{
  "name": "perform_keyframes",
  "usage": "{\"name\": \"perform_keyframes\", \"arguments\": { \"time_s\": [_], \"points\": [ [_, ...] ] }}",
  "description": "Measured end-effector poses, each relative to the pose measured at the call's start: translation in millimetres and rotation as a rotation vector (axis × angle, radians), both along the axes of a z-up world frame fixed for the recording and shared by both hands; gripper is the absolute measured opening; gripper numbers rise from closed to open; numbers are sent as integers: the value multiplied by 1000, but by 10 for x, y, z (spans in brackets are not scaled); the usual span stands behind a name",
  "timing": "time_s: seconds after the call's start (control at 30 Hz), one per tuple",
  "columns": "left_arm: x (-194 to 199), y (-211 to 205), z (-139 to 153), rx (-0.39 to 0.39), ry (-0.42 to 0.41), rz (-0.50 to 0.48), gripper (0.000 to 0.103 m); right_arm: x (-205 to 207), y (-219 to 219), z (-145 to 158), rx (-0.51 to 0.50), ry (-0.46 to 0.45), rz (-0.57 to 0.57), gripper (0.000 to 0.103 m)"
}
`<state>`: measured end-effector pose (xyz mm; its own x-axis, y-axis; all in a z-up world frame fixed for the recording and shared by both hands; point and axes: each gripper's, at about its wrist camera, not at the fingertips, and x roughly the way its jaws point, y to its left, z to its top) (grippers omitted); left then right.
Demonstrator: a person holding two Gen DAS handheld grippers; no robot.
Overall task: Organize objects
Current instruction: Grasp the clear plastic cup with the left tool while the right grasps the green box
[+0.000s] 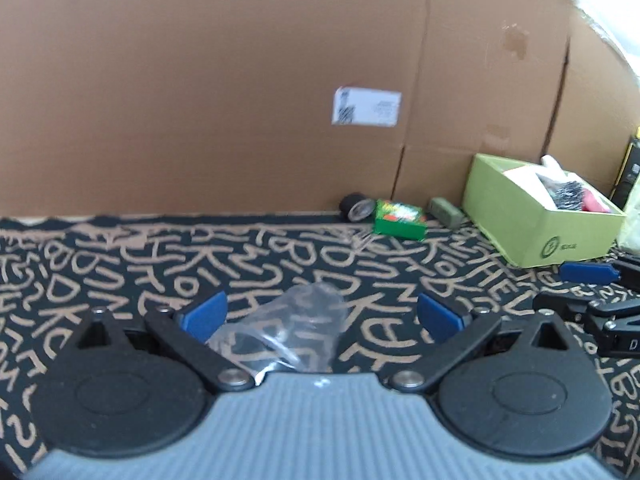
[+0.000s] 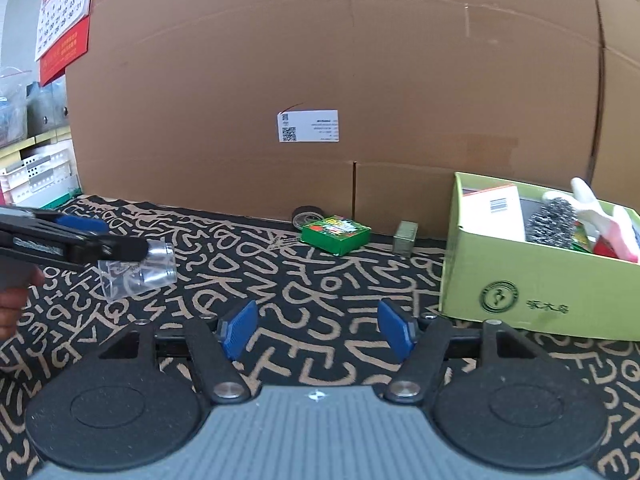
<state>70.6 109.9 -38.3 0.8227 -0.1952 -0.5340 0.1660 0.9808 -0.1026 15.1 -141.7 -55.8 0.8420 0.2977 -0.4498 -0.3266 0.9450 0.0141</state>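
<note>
Saw jaws parted on both grippers, left gripper [image 1: 322, 312] straddling the clear plastic bag [image 1: 296, 320] on the patterned cloth [image 1: 120, 264] unpinched, right gripper [image 2: 316, 326] empty near the light-green cardboard box [image 2: 520, 276]; risked slippery film escaping an off-centre squeeze.

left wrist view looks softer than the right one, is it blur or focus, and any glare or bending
Left wrist view: smeared throughout, the label on the cardboard wall unreadable, which looks like motion blur. Right wrist view: sharper, the label shows its code. Both: fisheye bows the cardboard edges; lighting is even, with glints only on the clear plastic bag.
</note>
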Motion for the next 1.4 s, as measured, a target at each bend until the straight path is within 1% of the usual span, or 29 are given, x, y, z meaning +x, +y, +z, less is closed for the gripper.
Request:
{"name": "perform_keyframes", "arguments": {
  "time_s": [0.03, 0.07, 0.1, 0.13, 0.17, 0.23, 0.3, 0.33, 0.37, 0.43, 0.57, 0.7, 0.73, 0.8, 0.87, 0.9, 1.1, 1.13, 1.2, 1.3, 1.4],
  "points": [
    [14, 5, -22, -5, 4, -4, 101, 43, 35, 0, -2, 4, -3, 70],
    [18, 15, -36, -9, 10, -4, 90, 91, 61, -2, -1, 8, -4, 71],
    [21, 26, -47, -15, 23, -5, 84, 156, 90, -8, 3, 14, -7, 72],
    [30, 43, -62, -28, 35, -9, 80, 228, 113, -18, 10, 21, -14, 73],
    [32, 60, -73, -42, 42, -14, 80, 316, 136, -32, 19, 33, -25, 75],
    [17, 70, -93, -44, 43, -10, 81, 515, 187, -63, 44, 55, -55, 76],
    [-26, 63, -94, -38, 26, -17, 90, 722, 245, -100, 57, 73, -80, 77],
    [-43, 55, -89, -36, 19, -22, 97, 821, 278, -124, 59, 80, -94, 77],
    [-57, 41, -83, -31, 10, -29, 99, 924, 309, -145, 62, 91, -114, 77],
    [-77, 10, -74, -17, -1, -64, 99, 1126, 367, -185, 71, 113, -144, 78],
    [-43, -35, -107, -10, 16, -117, 98, 1480, 482, -245, 90, 154, -191, 78],
    [-14, -70, -174, -10, 26, -134, 98, 1750, 593, -308, 95, 185, -217, 78],
    [-6, -77, -193, -11, 32, -141, 96, 1808, 611, -331, 92, 193, -224, 78],
    [2, -100, -225, 4, 40, -160, 84, 1881, 644, -369, 79, 197, -241, 78],
    [-9, -111, -252, 17, 38, -173, 82, 1880, 651, -387, 60, 172, -254, 77],
    [-19, -116, -252, 23, 34, -176, 82, 1863, 640, -394, 56, 168, -255, 73],
    [-30, -137, -267, 24, 29, -158, 82, 1618, 523, -411, 44, 144, -210, 71],
    [-42, -143, -261, 27, 28, -154, 81, 1553, 498, -405, 44, 143, -200, 71],
    [-61, -150, -244, 24, 29, -146, 73, 1404, 451, -390, 43, 137, -175, 71],
    [-82, -150, -229, 8, 40, -133, 70, 1101, 367, -337, 31, 95, -143, 71],
    [-117, -173, -212, 12, 48, -122, 66, 764, 251, -254, 20, 37, -114, 71]
  ]
}}
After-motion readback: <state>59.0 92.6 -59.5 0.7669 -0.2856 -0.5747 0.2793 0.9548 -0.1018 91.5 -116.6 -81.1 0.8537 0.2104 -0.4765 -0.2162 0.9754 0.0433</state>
